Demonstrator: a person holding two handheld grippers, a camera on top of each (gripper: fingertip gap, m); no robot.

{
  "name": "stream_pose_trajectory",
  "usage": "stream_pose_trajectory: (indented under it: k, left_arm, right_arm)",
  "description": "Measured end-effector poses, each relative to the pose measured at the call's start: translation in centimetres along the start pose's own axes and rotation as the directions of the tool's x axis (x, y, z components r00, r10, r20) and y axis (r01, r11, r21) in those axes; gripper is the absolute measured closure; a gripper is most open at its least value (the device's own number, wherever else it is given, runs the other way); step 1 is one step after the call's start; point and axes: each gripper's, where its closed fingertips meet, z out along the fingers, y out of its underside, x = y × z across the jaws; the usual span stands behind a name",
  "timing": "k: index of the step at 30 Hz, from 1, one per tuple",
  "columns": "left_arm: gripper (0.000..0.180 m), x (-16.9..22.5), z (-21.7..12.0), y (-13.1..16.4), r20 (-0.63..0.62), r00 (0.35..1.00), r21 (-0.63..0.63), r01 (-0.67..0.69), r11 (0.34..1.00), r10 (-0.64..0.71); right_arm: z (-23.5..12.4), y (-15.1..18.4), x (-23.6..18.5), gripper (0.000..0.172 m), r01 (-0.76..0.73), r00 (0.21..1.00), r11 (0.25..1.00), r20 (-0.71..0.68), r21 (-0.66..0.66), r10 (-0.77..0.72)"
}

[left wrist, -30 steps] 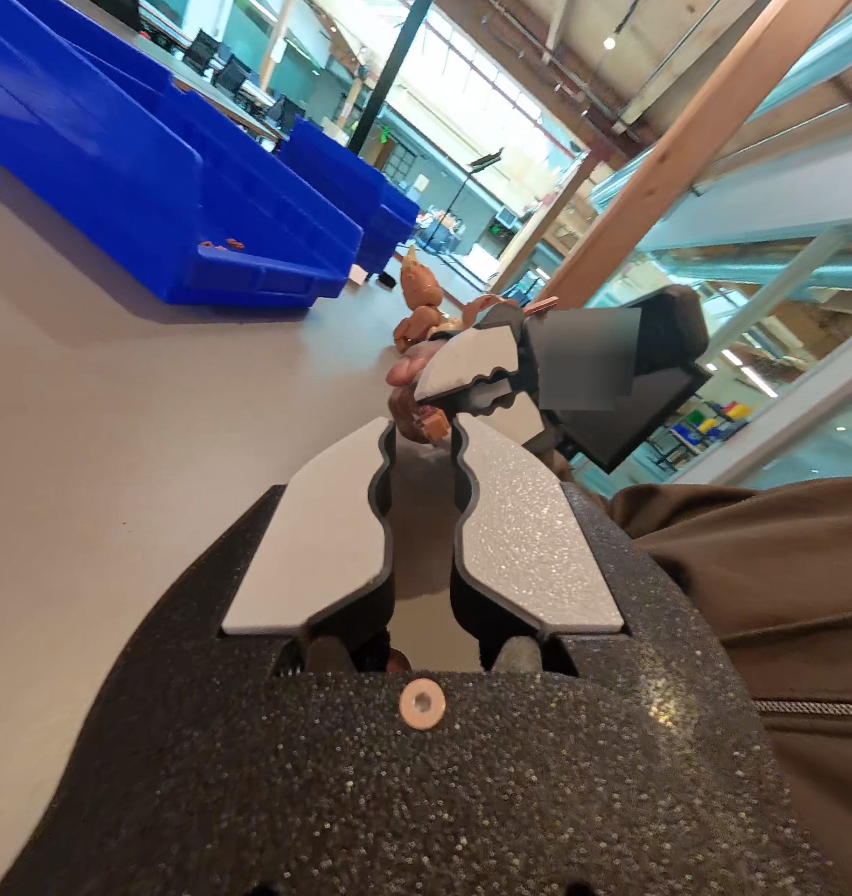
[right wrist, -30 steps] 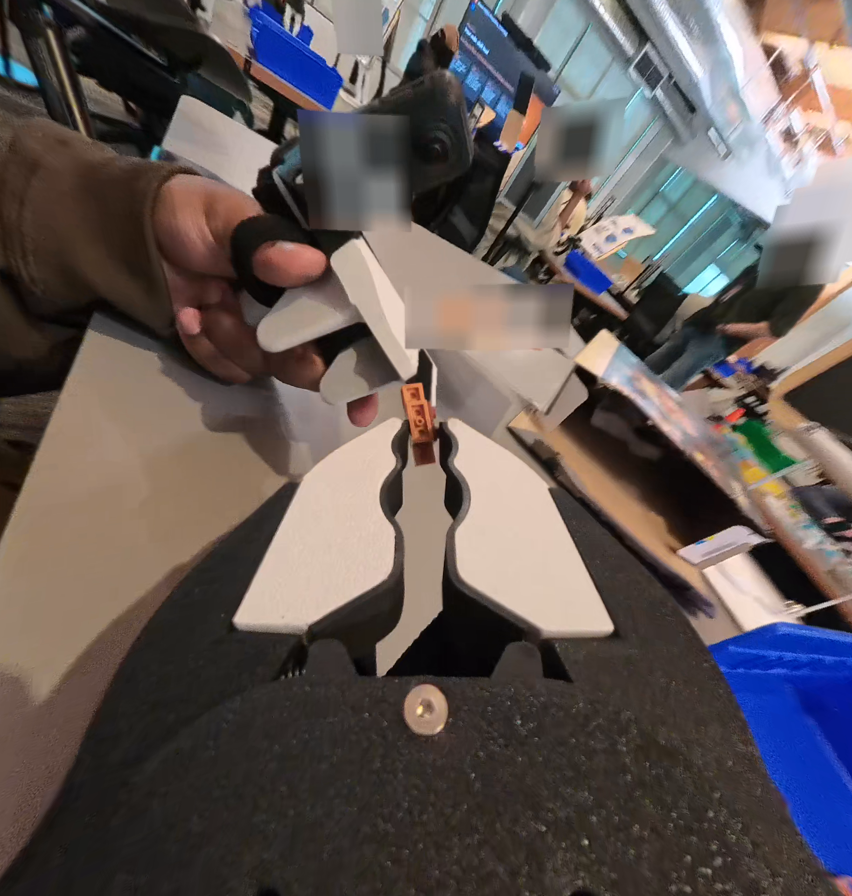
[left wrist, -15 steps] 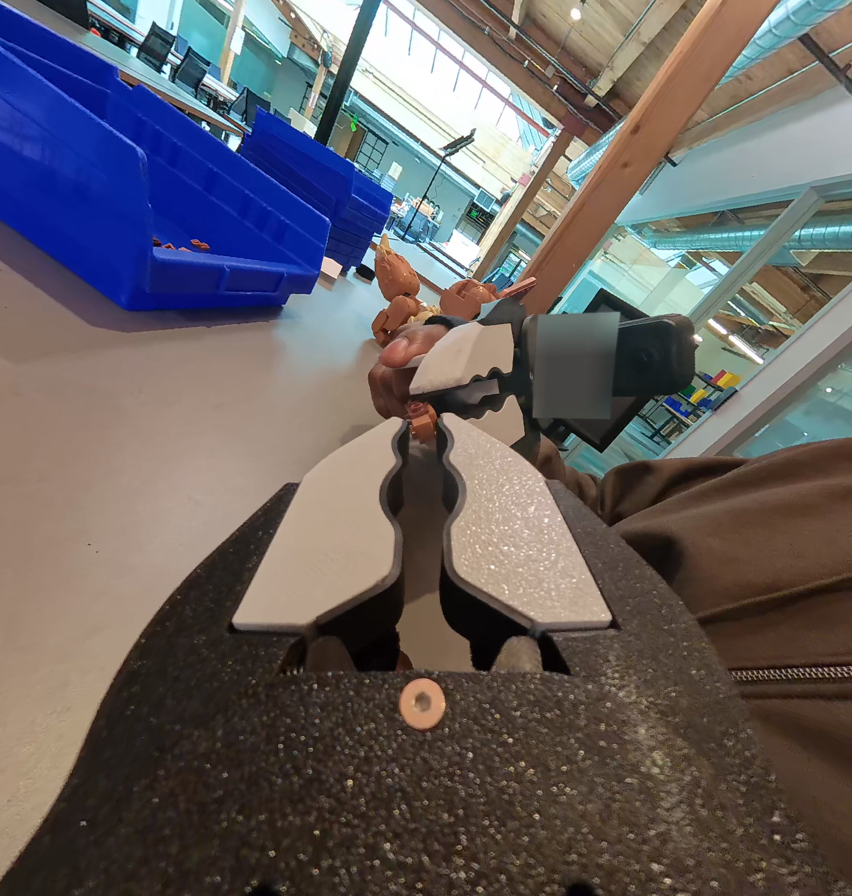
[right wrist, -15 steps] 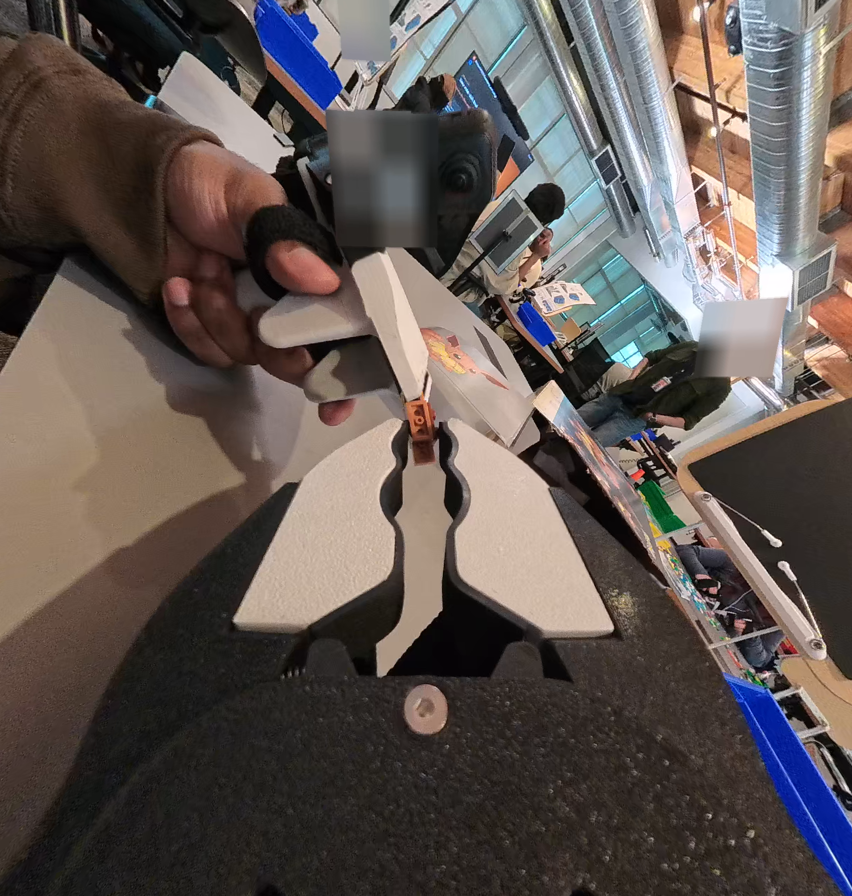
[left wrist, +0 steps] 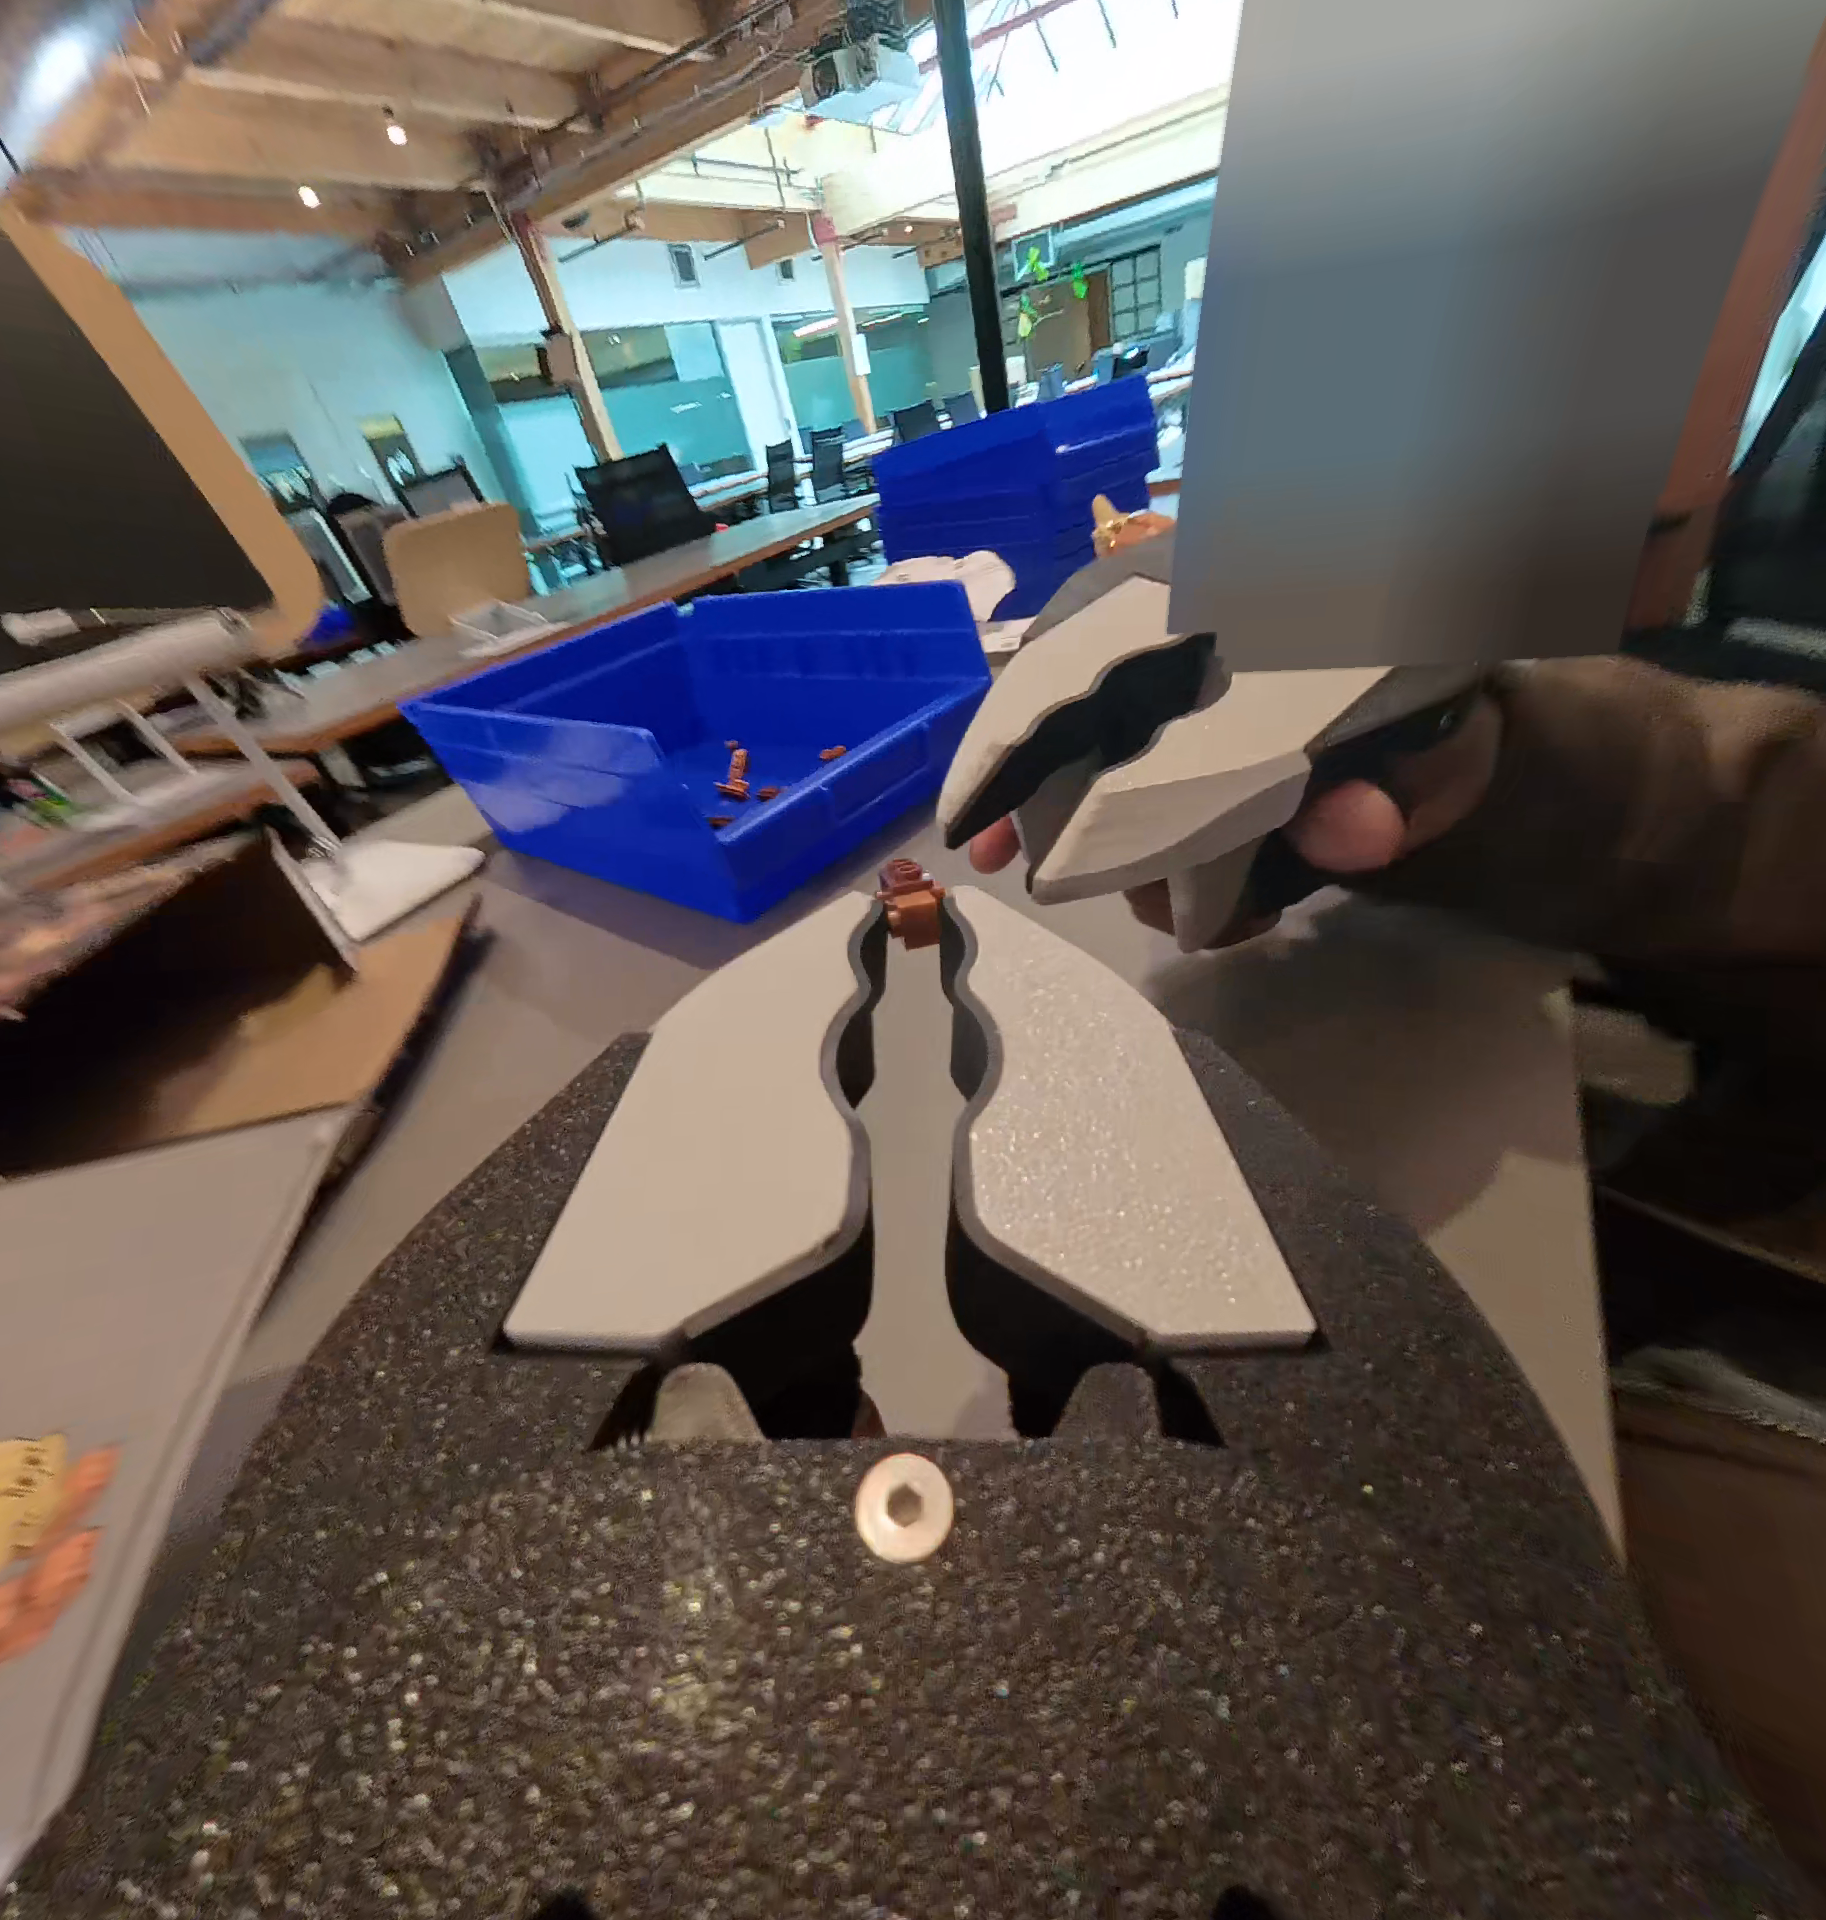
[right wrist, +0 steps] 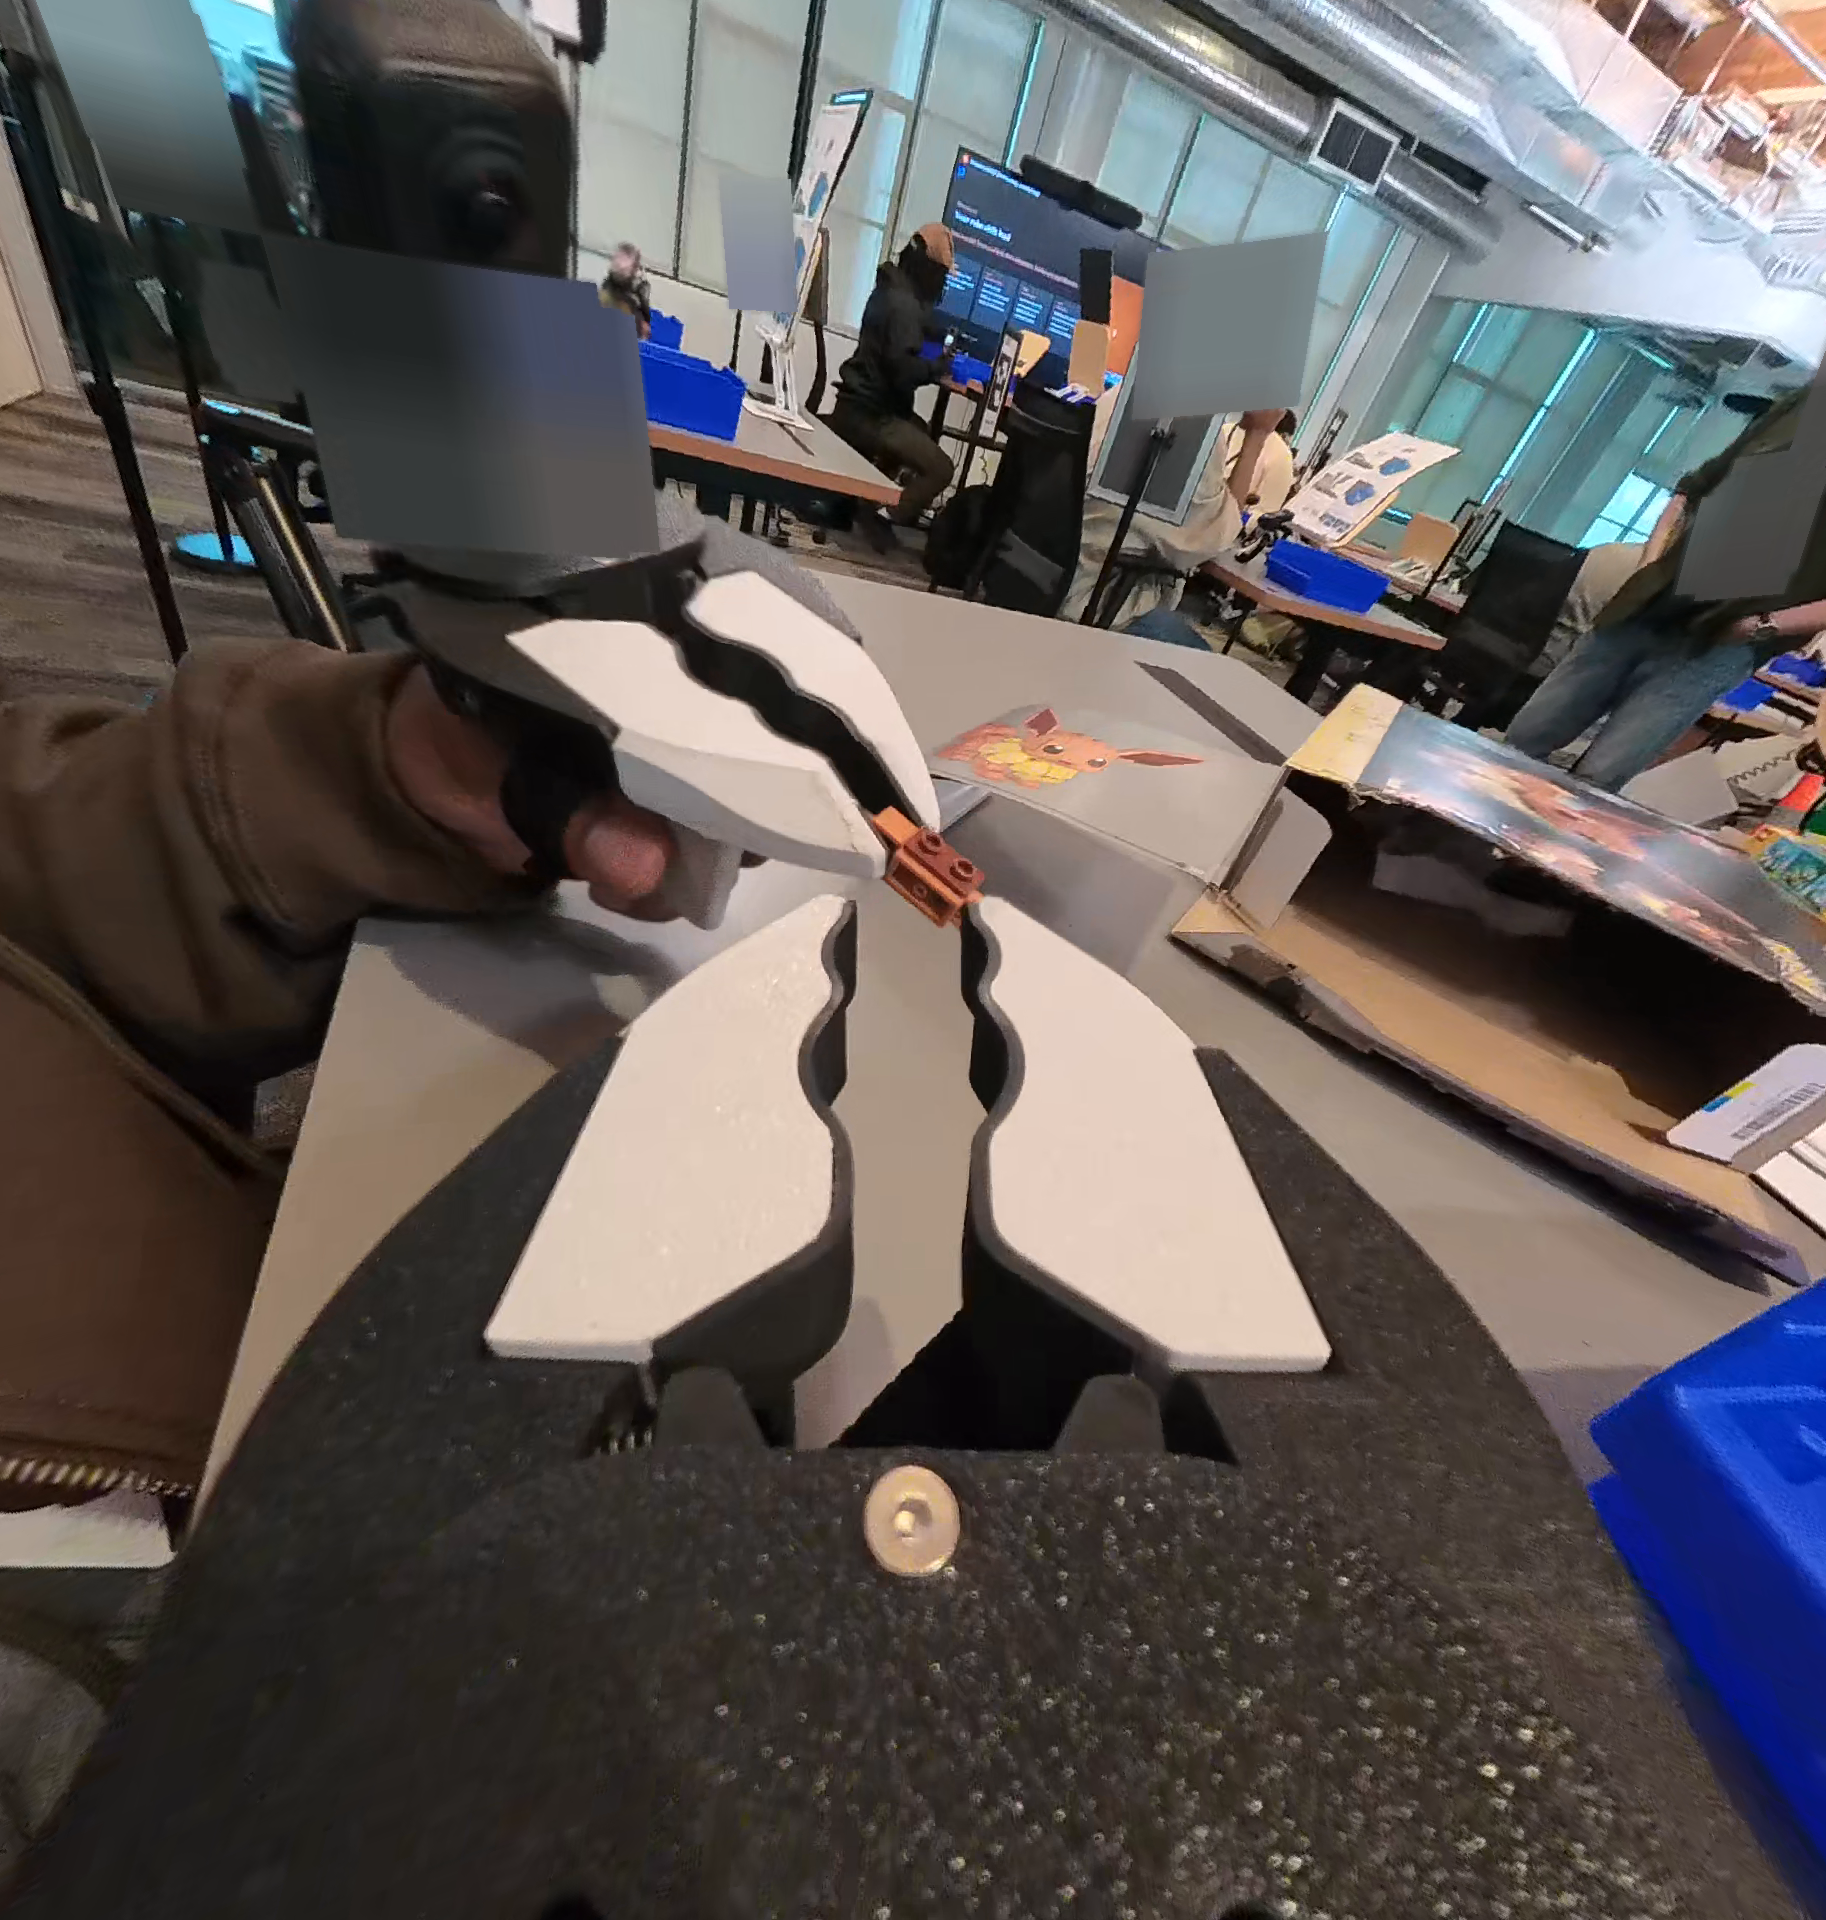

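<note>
Holding a small brown brick piece (left wrist: 909, 914) at the very tips of my left gripper (left wrist: 911, 920), both pads pressed on it; jaws narrow, only the width of the piece apart. From the right wrist view the same piece (right wrist: 935, 883) sticks out past the left fingertips (right wrist: 867, 831), its studded face turned up and its long axis running along the line of the left fingers, pointing down toward my right gripper (right wrist: 909, 920). Right gripper stands part open with nothing between its pads: the gap is wider than the piece, and the piece's free end lies just beside the tip of the right-hand finger (right wrist: 992, 925). Whether it touches that tip, I cannot tell. So the piece sits just above and ahead of the right tips, off to their right side, not centred in the gap. Both grippers are above the grey table (left wrist: 597, 987). A blue bin (left wrist: 743, 748) with a few loose brown pieces (left wrist: 737, 774) stands beyond the left gripper; a torn cardboard box (right wrist: 1511, 935) lies to the right of the right one.
</note>
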Motion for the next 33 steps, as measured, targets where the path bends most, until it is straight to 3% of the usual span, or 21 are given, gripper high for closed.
stream_pose_trajectory:
  k: [5, 12, 22, 27, 33]
  left_arm:
    - [0.171, 0.8, 0.2, -0.3, 0.050, 0.969, -0.008, -0.242, 0.970, 0.242]
    - [0.171, 1.3, 0.4, 0.2, 0.043, 0.950, -0.030, -0.309, 0.951, 0.310]
    - [0.171, 0.6, -0.3, -1.5, 0.056, 0.985, 0.082, -0.168, 0.982, 0.163]
    - [0.171, 0.5, -0.4, -1.3, 0.002, 1.000, 0.088, -0.030, 0.996, 0.030]
    - [0.171, 0.5, -0.2, -0.7, -0.054, 0.994, 0.056, 0.093, 0.994, -0.090]
  right_arm:
    - [-0.2, 0.1, 0.2, 0.153, 0.034, 0.999, 0.999, -0.017, -0.005, -0.034]
    - [-0.3, 0.0, 0.1, 0.154, 0.199, 0.977, 0.980, -0.068, -0.022, -0.201]
    - [-0.2, -0.2, 0.6, 0.156, 0.256, 0.953, 0.966, -0.159, -0.039, -0.259]
    - [-0.6, -1.6, 0.8, 0.156, 0.422, 0.868, 0.906, -0.274, -0.029, -0.413]
    - [0.3, -0.2, 0.7, 0.154, 0.517, 0.803, 0.845, -0.266, -0.134, -0.533]
